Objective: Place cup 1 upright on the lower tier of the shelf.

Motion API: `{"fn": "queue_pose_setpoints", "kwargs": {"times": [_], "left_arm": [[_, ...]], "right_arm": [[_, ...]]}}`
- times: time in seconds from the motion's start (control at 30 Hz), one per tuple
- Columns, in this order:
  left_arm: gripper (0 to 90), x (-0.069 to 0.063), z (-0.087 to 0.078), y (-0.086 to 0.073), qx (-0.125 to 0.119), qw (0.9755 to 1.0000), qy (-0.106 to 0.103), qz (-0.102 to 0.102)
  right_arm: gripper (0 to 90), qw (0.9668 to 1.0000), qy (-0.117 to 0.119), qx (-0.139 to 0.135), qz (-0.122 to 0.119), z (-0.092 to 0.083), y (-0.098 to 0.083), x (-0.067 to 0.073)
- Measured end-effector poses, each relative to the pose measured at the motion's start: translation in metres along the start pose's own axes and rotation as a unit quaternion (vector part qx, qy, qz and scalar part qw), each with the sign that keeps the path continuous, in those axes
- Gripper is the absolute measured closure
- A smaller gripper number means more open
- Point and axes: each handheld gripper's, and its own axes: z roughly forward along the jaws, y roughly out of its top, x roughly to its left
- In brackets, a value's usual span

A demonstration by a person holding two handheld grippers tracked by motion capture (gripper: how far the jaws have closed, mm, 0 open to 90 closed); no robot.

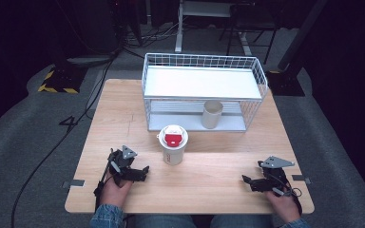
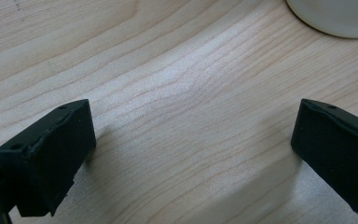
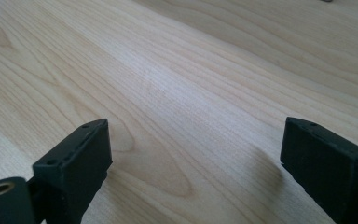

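White wire basket (image 1: pixel 261 76) — paper cup (image 1: pixel 212 114) inside

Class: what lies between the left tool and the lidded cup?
Bare tabletop. In the high view, nothing sits between the left tool and the cup; the left gripper view shows wood grain up to the cup's base.

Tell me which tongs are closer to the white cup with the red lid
Left. The left tongs sit just left of and below the white cup on the table. The right tongs rest much farther off, toward the table's right front corner.
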Motion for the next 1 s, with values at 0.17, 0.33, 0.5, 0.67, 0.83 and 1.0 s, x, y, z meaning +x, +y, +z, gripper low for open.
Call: {"fn": "queue_pose_setpoints", "kwargs": {"times": [0.17, 0.33, 0.5, 0.67, 0.83, 1.0], "left_arm": [[0.3, -0.0002, 0.0007, 0.0006, 0.0, 1.0, 0.001, 0.001], [0.3, -0.0001, 0.0007, 0.0007, 0.0, 1.0, 0.001, 0.002], [0.3, -0.0003, 0.0007, 0.0006, 0.0, 1.0, 0.001, 0.001], [0.3, -0.0003, 0.0007, 0.0006, 0.0, 1.0, 0.001, 0.001], [0.3, -0.0009, 0.0004, 0.0005, 0.001, 1.0, 0.003, -0.001], [0.2, -0.0007, 0.0004, 0.0007, 0.001, 1.0, 0.003, 0.0]], "right_arm": [[8.8, 0.9999, -0.01, 0.007, 0.003, 0.0015, -0.0012, 0.0008], [6.6, 0.9998, -0.004, 0.013, 0.012, 0.0025, -0.0014, 0.0002], [0.0, 0.9998, -0.004, 0.012, 0.016, 0.007, -0.0011, 0.0036], [0.0, 0.9998, -0.005, 0.012, 0.017, 0.0072, -0.001, 0.0039], [0.0, 0.9998, -0.004, 0.012, 0.016, 0.0071, -0.0011, 0.0038], [0.0, 0.9998, -0.005, 0.012, 0.016, 0.0071, -0.0011, 0.0038]]}}
